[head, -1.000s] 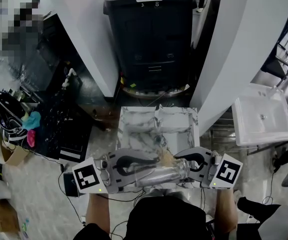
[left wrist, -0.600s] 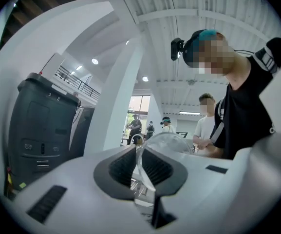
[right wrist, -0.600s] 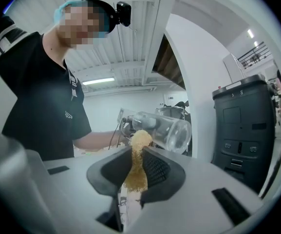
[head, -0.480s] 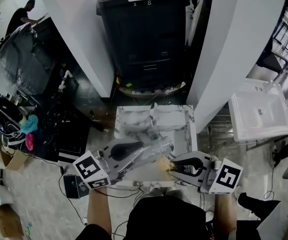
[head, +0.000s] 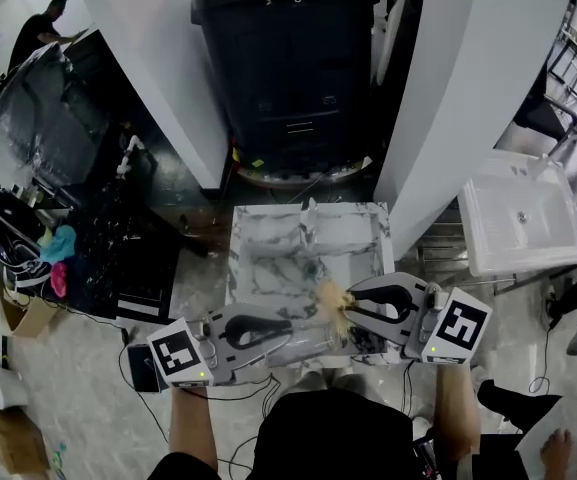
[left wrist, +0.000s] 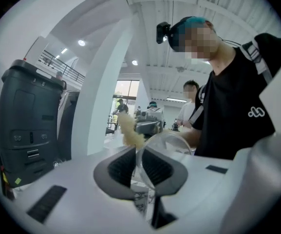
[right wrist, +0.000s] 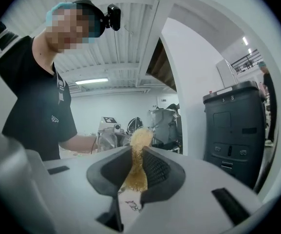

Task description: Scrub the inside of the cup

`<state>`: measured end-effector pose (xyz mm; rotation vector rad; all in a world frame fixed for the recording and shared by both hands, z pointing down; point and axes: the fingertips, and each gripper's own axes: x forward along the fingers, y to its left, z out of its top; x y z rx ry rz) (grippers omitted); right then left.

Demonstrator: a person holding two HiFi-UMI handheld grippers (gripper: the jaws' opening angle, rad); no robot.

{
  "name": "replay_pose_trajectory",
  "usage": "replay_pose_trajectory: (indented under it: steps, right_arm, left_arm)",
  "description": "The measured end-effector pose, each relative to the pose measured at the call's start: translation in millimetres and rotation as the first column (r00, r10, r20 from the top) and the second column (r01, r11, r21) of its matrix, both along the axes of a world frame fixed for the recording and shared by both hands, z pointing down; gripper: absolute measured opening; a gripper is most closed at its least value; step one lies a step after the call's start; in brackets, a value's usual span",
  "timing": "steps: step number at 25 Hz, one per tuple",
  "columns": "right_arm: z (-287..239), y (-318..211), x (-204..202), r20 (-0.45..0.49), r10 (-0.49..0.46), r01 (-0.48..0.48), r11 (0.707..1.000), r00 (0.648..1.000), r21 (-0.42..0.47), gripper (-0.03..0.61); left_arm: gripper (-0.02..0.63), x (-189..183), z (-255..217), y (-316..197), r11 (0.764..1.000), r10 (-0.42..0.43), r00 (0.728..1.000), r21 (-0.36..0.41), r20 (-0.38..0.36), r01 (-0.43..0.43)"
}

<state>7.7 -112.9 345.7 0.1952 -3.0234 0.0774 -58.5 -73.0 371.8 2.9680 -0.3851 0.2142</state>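
A clear plastic cup (head: 313, 346) lies on its side over the front edge of the marble-patterned table (head: 268, 258). My left gripper (head: 290, 330) is shut on the cup's wall. In the left gripper view the wall runs between the jaws of the left gripper (left wrist: 139, 152), and the cup's rim (left wrist: 172, 143) stands just past them. The jaws have just eased open slightly, with the wall still pinched. My right gripper (head: 346, 308) is shut on a yellow sponge (head: 330, 296), which sticks out past the jaws of the right gripper (right wrist: 138, 152). The sponge (left wrist: 129, 130) sits outside the cup, beside its mouth.
A large black bin (head: 288, 68) stands behind the table between two white columns. A white sink (head: 523, 223) is at the right. Cluttered dark gear and cables (head: 88, 238) lie on the floor at the left. A small object (head: 313, 268) rests mid-table.
The left gripper has dropped toward the table's front edge, taking the cup from a raised tilt to a low, level lie. The sponge now sits above and away from the cup's mouth.
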Motion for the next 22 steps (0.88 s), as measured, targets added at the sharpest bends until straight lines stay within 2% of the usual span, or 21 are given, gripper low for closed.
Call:
replay_pose_trajectory:
  steps: [3, 5, 7, 9, 12, 15, 18, 20, 22]
  right_arm:
    - [17.0, -1.5, -0.8, 0.007, -0.004, 0.004, 0.998, 1.000, -0.056, 0.071]
    - [30.2, 0.5, -1.5, 0.014, -0.012, 0.013, 0.995, 1.000, -0.102, 0.071]
    - [42.1, 6.0, -2.4, 0.015, -0.027, 0.029, 0.989, 1.000, -0.142, 0.071]
    - [46.4, 16.0, -3.5, 0.024, -0.046, 0.049, 0.985, 0.999, -0.163, 0.071]
    - [45.6, 32.3, -4.2, 0.018, -0.062, 0.064, 0.985, 0.998, -0.157, 0.071]
    - [41.0, 47.6, -7.2, 0.007, -0.087, 0.087, 0.985, 0.996, -0.146, 0.071]
    - [17.9, 54.4, -12.2, 0.069, -0.093, 0.101, 0.987, 0.993, -0.124, 0.071]
    - [2.0, 48.2, -7.0, 0.108, -0.054, 0.066, 0.991, 0.993, -0.115, 0.069]
    - [-6.3, 35.8, -0.1, 0.081, 0.010, -0.004, 0.997, 0.997, -0.078, 0.069]
  left_arm:
    - [0.035, 8.7, -10.1, 14.0, 0.999, 0.041, 0.999, -0.010, -0.012, -0.041]
    - [0.035, 10.2, -21.1, 15.6, 0.999, 0.052, 0.997, -0.003, -0.064, -0.052]
    - [0.035, 7.2, -35.7, 9.5, 1.000, 0.028, 0.989, 0.013, -0.145, -0.026]
    - [0.035, -0.7, -47.3, -2.5, 0.998, -0.032, 0.979, 0.055, -0.203, 0.044]
    - [0.035, -11.6, -46.6, -19.6, 0.987, -0.119, 0.975, 0.088, -0.189, 0.137]
    - [0.035, -17.5, -42.3, -30.0, 0.983, -0.161, 0.966, 0.048, -0.204, 0.174]
    - [0.035, -27.6, -35.9, -39.6, 0.978, -0.201, 0.955, 0.018, -0.220, 0.210]
    - [0.035, -30.6, -30.0, -41.1, 0.976, -0.213, 0.955, 0.008, -0.207, 0.219]
    - [0.035, -28.6, -25.2, -37.3, 0.979, -0.200, 0.962, 0.008, -0.183, 0.205]
